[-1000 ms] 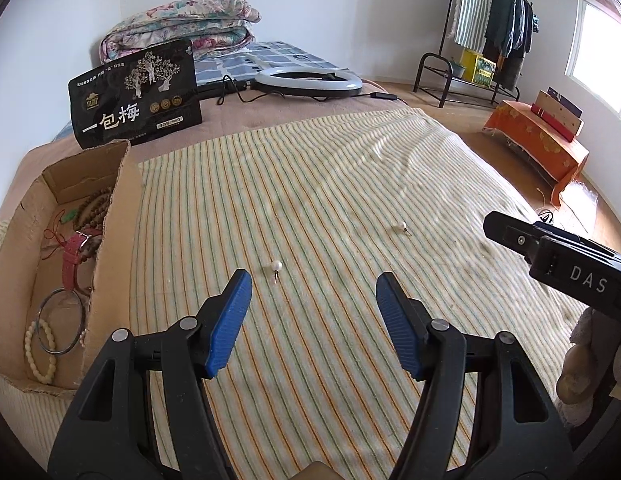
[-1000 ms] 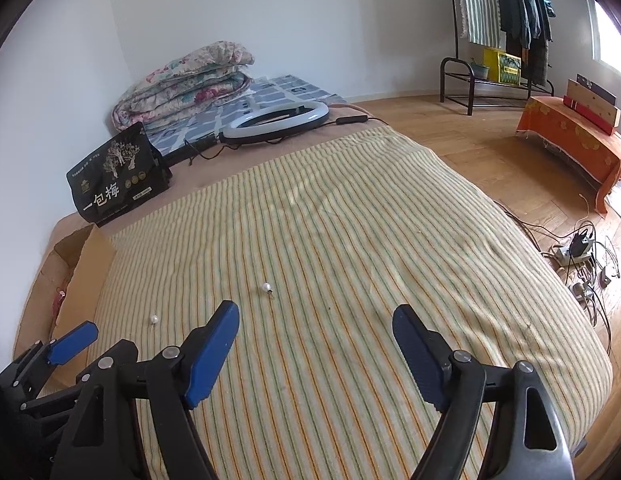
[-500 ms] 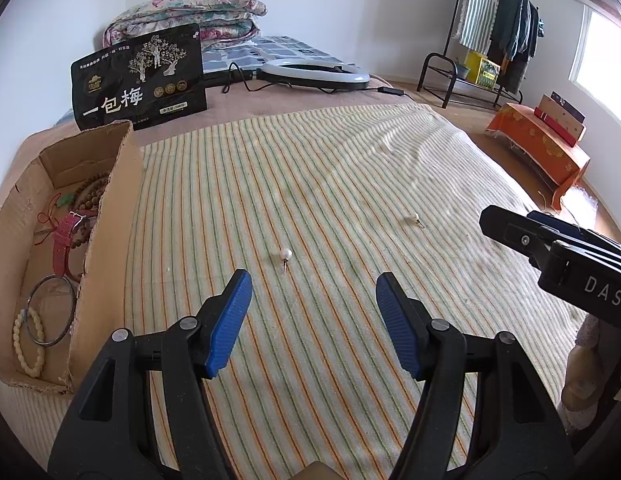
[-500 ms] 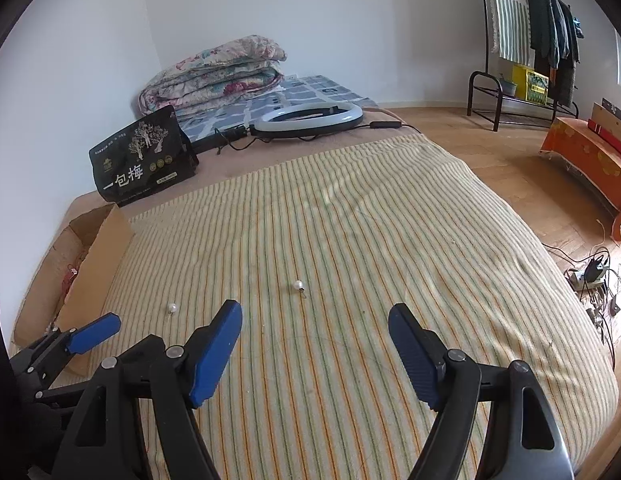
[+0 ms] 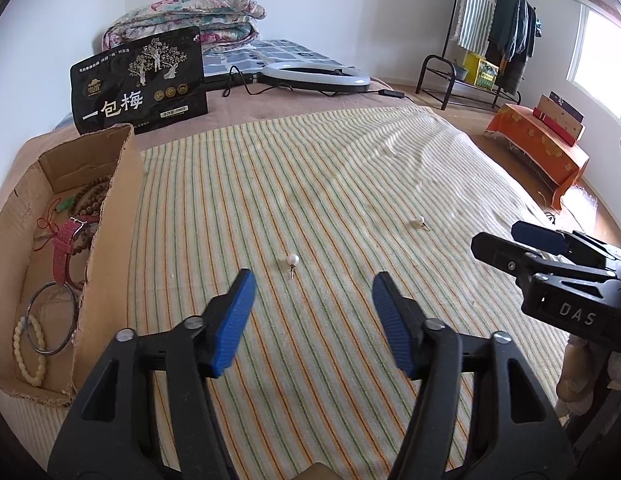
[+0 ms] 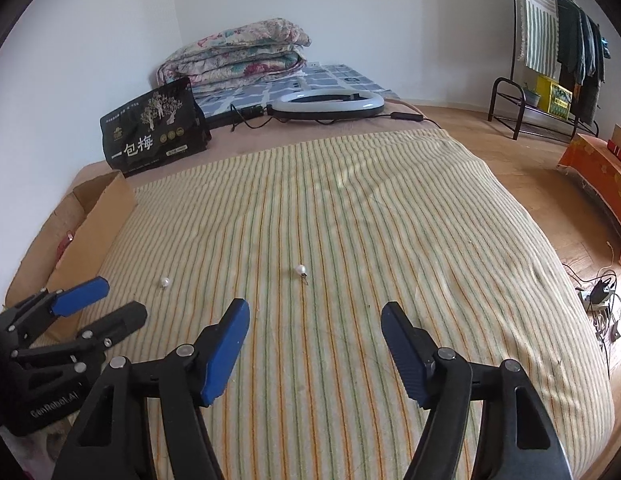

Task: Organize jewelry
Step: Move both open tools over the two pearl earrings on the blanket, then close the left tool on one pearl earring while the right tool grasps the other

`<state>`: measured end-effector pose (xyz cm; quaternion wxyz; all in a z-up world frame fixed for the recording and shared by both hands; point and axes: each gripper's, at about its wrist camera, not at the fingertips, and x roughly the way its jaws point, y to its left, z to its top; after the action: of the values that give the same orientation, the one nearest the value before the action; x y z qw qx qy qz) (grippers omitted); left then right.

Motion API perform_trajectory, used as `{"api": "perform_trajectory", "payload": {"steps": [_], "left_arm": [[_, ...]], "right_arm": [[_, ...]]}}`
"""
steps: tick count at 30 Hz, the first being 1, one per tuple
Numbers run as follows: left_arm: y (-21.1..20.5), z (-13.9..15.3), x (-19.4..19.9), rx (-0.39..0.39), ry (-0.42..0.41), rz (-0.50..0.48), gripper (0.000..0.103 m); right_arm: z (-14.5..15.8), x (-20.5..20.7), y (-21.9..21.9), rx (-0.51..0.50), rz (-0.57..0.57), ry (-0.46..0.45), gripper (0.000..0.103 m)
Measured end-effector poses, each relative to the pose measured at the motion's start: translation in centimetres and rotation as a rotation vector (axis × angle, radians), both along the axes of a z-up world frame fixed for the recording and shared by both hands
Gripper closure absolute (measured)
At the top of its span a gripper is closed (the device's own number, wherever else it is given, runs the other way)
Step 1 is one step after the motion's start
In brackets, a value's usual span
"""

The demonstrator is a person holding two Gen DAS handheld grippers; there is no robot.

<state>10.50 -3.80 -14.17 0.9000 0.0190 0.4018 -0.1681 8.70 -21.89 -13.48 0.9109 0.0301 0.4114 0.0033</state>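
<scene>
Two pearl earrings lie on the striped blanket. The near earring sits just ahead of my open left gripper; it also shows in the right wrist view. The far earring lies to its right and sits ahead of my open right gripper in the right wrist view. Both grippers are empty. A cardboard box on the left holds bead bracelets, a metal bangle and a pink watch strap.
A black snack bag stands behind the box. A ring light with its cable and folded quilts lie at the far end of the bed. The bed's right edge drops to a wooden floor with cables.
Both grippers have moved forward and lower toward the blanket, so the earrings now sit closer to the fingertips. Both stay open.
</scene>
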Motion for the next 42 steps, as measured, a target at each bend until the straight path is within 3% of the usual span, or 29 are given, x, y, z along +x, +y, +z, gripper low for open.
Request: {"api": "perform_trajectory", "payload": {"steps": [6,9,15,22,30,36,42], "left_arm": [[0.2,-0.8,0.6,0.017,0.017,-0.007,0.045],[0.3,-1.2,1.5,0.014,0.038,0.008,0.056],[-0.5,-1.7,3.2,0.01,0.043,0.009,0.058],[-0.8,-2.6,4.2,-0.008,0.061,0.003,0.062],[-1.0,-3.3,4.9,0.007,0.072,-0.001,0.067],[-1.1,-3.8,5.5,0.02,0.075,0.009,0.068],[-1.1,-4.1,5.6,0.033,0.077,0.013,0.074]], "right_arm": [[-1.3,0.0,-0.5,0.016,0.083,0.02,0.044],[-1.4,0.0,-0.9,0.032,0.114,0.009,0.048],[-1.7,0.8,-2.2,0.11,0.095,0.005,0.057],[-2.2,2.7,-2.3,0.147,0.12,0.022,0.059],[-2.9,5.1,-1.2,0.067,0.155,0.05,0.064],[-3.2,6.2,-0.9,0.069,0.169,0.057,0.066],[-3.9,7.0,-1.0,0.092,0.171,0.07,0.069]]}}
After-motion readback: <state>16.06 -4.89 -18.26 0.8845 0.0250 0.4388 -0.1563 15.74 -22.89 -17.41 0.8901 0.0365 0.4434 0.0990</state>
